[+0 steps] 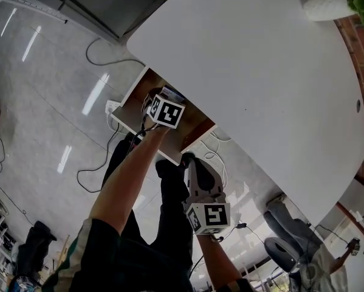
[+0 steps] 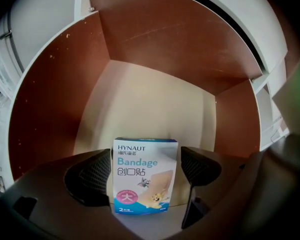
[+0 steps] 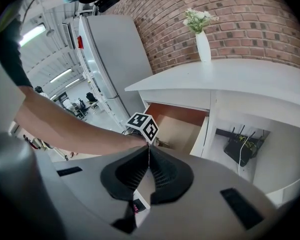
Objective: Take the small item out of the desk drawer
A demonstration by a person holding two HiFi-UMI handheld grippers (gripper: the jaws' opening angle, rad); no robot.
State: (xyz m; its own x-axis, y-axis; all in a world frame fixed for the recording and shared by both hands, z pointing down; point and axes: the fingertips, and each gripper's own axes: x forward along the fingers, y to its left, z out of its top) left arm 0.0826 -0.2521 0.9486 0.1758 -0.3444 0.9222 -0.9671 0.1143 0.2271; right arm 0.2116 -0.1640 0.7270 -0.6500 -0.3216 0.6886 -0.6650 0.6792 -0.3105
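Observation:
The small item is a white and blue bandage box (image 2: 144,176). It stands upright on the pale floor of the open desk drawer (image 2: 54,94), near its front. My left gripper (image 2: 145,166) points down into the drawer with its jaws wide apart. The box sits between the dark pads (image 2: 92,176), with a thin gap showing on the right side. In the head view the left marker cube (image 1: 168,111) hides the box and the jaws. My right gripper (image 3: 148,156) hangs in front of the drawer (image 3: 177,129), shut and holding nothing.
The drawer (image 1: 130,111) juts out from under the white desk top (image 1: 248,72). A white vase (image 1: 327,6) with flowers stands at the desk's far end by the brick wall. Cables (image 1: 103,53) lie on the grey floor. A router (image 3: 242,149) sits under the desk.

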